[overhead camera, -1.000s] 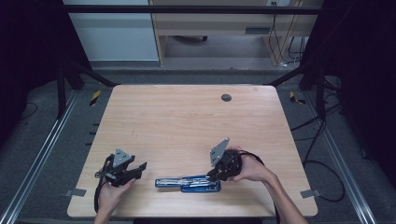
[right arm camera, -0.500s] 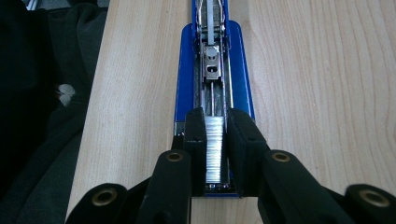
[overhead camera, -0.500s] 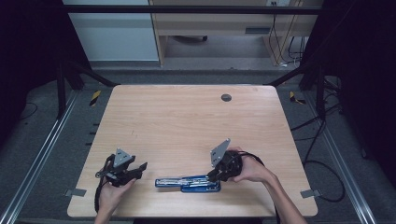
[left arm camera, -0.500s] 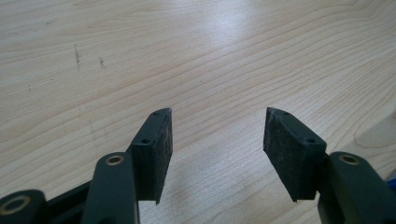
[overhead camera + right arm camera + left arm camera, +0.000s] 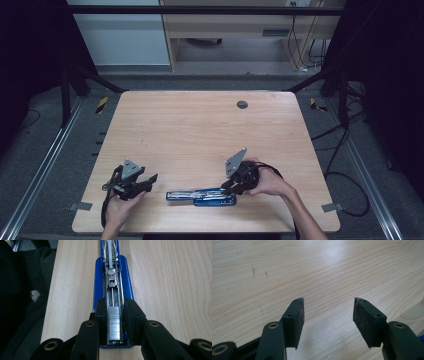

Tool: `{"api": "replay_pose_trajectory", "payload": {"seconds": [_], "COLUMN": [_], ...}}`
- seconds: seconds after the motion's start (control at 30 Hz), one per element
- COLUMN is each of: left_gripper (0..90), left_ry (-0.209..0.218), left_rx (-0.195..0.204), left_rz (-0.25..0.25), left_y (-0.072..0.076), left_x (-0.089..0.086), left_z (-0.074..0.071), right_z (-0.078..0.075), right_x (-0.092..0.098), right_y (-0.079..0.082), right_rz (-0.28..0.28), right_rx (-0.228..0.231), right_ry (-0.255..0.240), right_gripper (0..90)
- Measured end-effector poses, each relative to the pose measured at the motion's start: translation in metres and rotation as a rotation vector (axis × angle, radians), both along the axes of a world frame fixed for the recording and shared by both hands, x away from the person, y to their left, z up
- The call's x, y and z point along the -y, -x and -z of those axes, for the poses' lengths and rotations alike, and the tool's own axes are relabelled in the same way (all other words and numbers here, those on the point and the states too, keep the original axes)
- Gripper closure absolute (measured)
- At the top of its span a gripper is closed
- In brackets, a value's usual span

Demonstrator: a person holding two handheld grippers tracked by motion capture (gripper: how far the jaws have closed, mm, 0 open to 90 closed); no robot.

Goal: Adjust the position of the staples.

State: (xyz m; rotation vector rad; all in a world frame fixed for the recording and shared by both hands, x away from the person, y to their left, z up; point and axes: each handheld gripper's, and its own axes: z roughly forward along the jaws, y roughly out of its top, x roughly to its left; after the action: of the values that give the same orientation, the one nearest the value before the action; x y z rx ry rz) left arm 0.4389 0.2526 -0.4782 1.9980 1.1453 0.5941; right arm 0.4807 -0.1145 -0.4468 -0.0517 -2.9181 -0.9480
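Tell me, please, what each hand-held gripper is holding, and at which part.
The right hand-held gripper clamps the open blue stapler across its staple channel, at the end loaded with staples. The left hand-held gripper is open and holds nothing.

The place looks like a lab or test room. A bare wooden worktop (image 5: 200, 130) stands inside a dark metal frame (image 5: 75, 80) on grey carpet (image 5: 45, 150). Cables (image 5: 345, 150) trail over the floor at the right, and plain office cabinets (image 5: 225, 30) line the back wall.
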Motion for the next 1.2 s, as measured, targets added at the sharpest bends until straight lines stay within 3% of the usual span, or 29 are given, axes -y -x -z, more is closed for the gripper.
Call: {"api": "replay_pose_trajectory", "payload": {"seconds": [0.1,0.33,0.5,0.8,1.07,1.2], "left_gripper": [42.6,42.6,42.6,42.6,42.7,42.8], "left_ry": [-0.001,0.002,0.0,0.001,0.002,0.003], "left_rx": [0.0,0.002,0.005,0.006,0.006,0.01], "left_rz": [0.002,0.001,0.002,0.001,0.001,0.001], "left_y": [0.0,0.001,0.001,0.001,0.001,0.001], "left_x": [0.0,0.001,0.001,0.0,0.0,-0.001], "left_z": [0.0,0.0,-0.001,-0.001,-0.002,-0.002], "right_z": [-0.004,-0.01,-0.014,-0.007,-0.003,-0.005], "right_x": [0.003,0.01,0.016,0.025,0.019,0.021], "right_y": [-0.001,0.001,0.006,0.012,0.012,0.013], "right_rz": [0.031,0.108,0.131,0.152,0.141,0.152], "right_rx": [0.003,0.042,0.054,0.039,0.039,0.042], "right_ry": [-0.016,0.001,0.002,0.018,0.032,0.009], "right_gripper": [77.0,86.3,89.0,90.0,90.0,89.8]}}
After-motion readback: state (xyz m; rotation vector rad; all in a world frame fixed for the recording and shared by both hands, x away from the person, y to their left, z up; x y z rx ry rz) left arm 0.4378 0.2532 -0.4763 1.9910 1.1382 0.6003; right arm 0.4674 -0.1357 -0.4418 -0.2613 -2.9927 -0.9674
